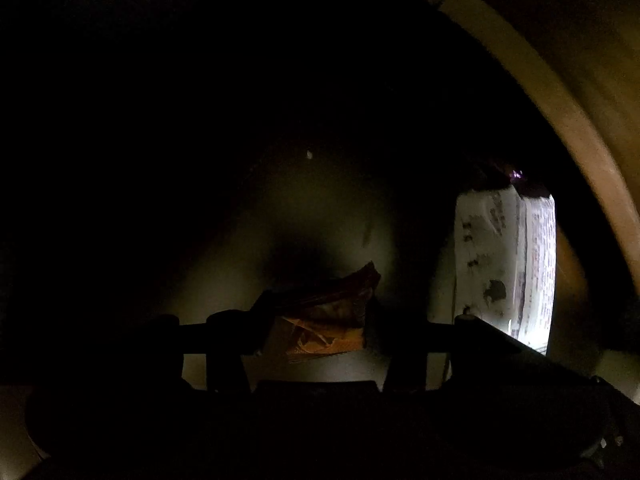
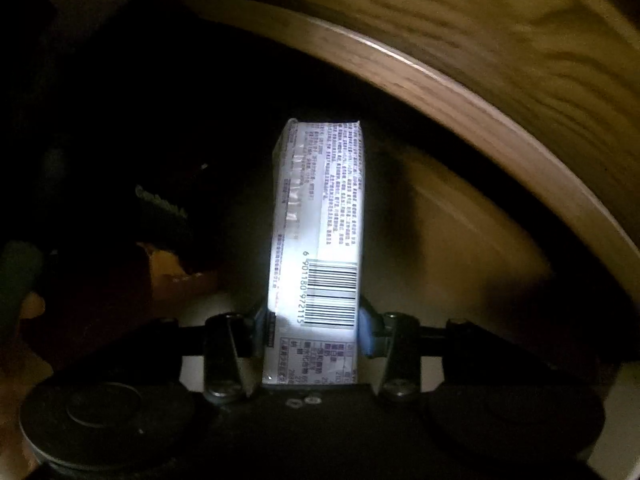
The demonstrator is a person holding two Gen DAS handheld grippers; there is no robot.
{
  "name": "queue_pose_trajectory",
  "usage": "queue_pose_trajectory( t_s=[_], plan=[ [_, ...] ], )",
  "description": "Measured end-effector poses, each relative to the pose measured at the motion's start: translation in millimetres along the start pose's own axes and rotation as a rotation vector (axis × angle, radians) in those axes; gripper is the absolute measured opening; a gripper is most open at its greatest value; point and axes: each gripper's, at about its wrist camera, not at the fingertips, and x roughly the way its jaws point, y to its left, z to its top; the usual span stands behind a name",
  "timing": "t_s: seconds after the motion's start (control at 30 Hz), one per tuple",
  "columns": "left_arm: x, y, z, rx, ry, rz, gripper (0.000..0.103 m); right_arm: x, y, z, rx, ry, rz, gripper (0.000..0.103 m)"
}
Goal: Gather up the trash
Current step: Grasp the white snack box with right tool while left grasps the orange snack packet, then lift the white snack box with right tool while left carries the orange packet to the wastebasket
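left gripper (image 1: 316, 336): pinching crumpled orange-brown wrapper (image 1: 324, 320), left of the carton | right gripper (image 2: 312, 336): clamped on white barcoded carton (image 2: 320, 220) | curved wooden edge (image 2: 460, 96) right of carton

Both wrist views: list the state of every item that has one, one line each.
White carton: clamped in the right claw, barcode facing the camera.
Orange-brown wrapper: crumpled, pinched in the left claw.
Wooden rim: motion-blurred, not touched.
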Motion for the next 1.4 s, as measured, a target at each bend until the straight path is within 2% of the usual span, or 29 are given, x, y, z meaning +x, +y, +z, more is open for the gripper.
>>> queue_pose_trajectory(
  t_s=[0.17, 0.3, 0.53, 0.63, 0.9, 1.07, 1.17, 1.4],
  plan=[
    [-72, 1, -23, 0.033, 0.029, -0.028, 0.044, -75, 8, -19, 0.027, 0.021, 0.0, 0.041],
    [-155, -5, -37, 0.113, 0.02, -0.075, 0.044, -161, 22, -26, 0.045, 0.004, -0.012, 0.041],
    [-302, -19, -39, 0.254, -0.036, -0.126, 0.044, -319, 47, -19, 0.119, -0.05, -0.025, 0.041],
    [-365, -16, -50, 0.304, -0.08, -0.149, 0.044, -376, 52, -9, 0.128, -0.087, -0.029, 0.041],
    [-525, -27, -48, 0.442, -0.18, -0.226, 0.044, -535, 71, 24, 0.141, -0.224, -0.036, 0.041],
    [-627, -34, -39, 0.505, -0.3, -0.284, 0.044, -627, 77, 48, 0.175, -0.325, -0.022, 0.041],
    [-681, -38, -32, 0.525, -0.361, -0.325, 0.045, -660, 76, 58, 0.184, -0.386, -0.039, 0.041],
    [-765, -55, -10, 0.603, -0.465, -0.383, 0.045, -736, 83, 90, 0.193, -0.515, -0.079, 0.041]
  ],
)
